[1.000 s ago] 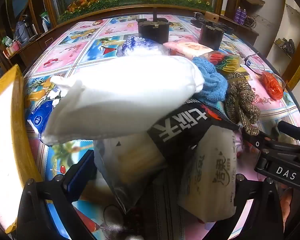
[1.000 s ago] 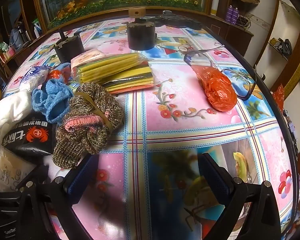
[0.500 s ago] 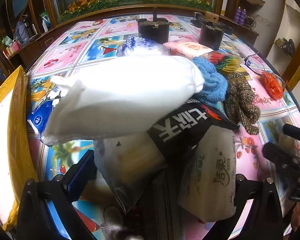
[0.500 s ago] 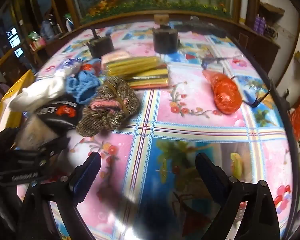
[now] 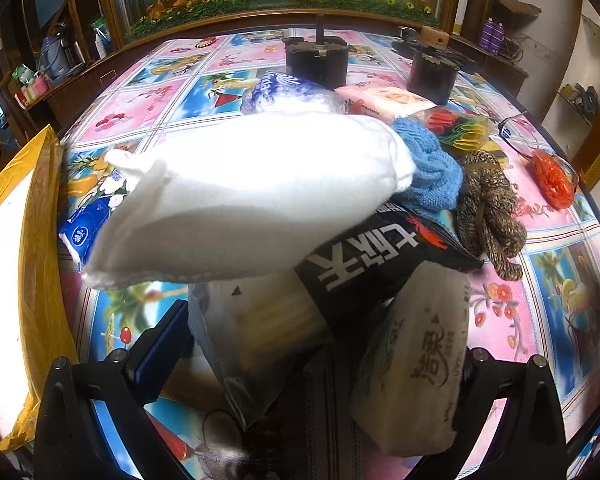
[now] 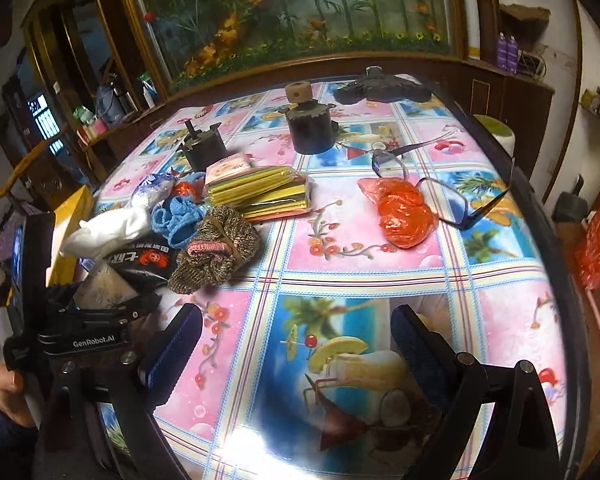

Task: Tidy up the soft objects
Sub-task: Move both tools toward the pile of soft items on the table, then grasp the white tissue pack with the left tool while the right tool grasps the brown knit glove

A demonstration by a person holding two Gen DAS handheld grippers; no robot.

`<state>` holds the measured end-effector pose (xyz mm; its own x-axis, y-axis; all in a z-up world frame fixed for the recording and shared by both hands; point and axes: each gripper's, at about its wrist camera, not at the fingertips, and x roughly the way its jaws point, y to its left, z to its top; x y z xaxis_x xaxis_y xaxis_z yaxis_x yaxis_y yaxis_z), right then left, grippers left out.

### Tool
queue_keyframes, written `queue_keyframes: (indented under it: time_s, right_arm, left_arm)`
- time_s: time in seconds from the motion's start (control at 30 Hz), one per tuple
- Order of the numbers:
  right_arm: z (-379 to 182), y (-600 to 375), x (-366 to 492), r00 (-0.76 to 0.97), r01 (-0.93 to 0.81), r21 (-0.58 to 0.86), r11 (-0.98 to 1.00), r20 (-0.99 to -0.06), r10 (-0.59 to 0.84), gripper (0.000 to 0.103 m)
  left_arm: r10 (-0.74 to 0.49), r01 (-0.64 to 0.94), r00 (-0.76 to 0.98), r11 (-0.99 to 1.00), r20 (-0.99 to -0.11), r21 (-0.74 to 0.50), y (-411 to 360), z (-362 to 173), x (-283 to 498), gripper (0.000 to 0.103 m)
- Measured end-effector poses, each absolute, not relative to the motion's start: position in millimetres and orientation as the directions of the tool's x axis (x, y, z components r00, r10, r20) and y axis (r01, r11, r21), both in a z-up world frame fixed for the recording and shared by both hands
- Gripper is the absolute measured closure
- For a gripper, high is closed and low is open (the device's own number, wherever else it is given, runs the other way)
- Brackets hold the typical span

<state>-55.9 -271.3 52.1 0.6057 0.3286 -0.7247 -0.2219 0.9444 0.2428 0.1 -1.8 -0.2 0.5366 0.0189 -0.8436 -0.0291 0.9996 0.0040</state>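
Note:
A heap of soft goods lies on the patterned table. In the left wrist view a white pillow-like bundle (image 5: 256, 192) tops it, over a black snack bag (image 5: 380, 256), a clear bag (image 5: 256, 336) and a tissue pack (image 5: 416, 364). Blue knit (image 5: 432, 168) and a brown knit hat (image 5: 488, 208) lie to the right. My left gripper (image 5: 320, 364) stands open around the clear bag and tissue pack. My right gripper (image 6: 296, 340) is open and empty above bare table; the brown knit hat (image 6: 216, 248) and the left gripper (image 6: 80, 336) lie to its left.
A yellow-rimmed box (image 5: 24, 264) stands at the table's left edge. Two dark motor-like cylinders (image 6: 312, 128) stand at the back. An orange plastic bag (image 6: 404, 212), glasses (image 6: 460, 204) and a yellow cloth pack (image 6: 260, 192) lie mid-table. A wooden cabinet with an aquarium backs the table.
My right gripper has risen and pulled back, tilting upward, so the table looks smaller in its view. It has slid out of the left wrist view. The left gripper has not moved.

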Motion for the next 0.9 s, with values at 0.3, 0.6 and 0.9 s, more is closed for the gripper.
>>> queue_keyframes:
  time_s: [0.3,0.6,0.9]
  right_arm:
    - [49,-264,-56,0.591,-0.241,0.268,0.933,-0.721,0.36,0.006]
    - [57,-243,-50,0.597,-0.282,0.234,0.93,-0.716,0.362,0.006]
    - [57,-224,-27,0.603,-0.262,0.205,0.943,-0.728,0.326,0.006]
  left_arm:
    - [-0.069,0.14,0.487,0.99,-0.871,-0.001,-2,1,-20,0.0]
    - [-0.249,0.211,0.511,0.964,-0.823,-0.16,22,28,-55,0.0]
    - [-0.344,0.329,0.544,0.926,-0.765,-0.182,12,46,-67,0.015]
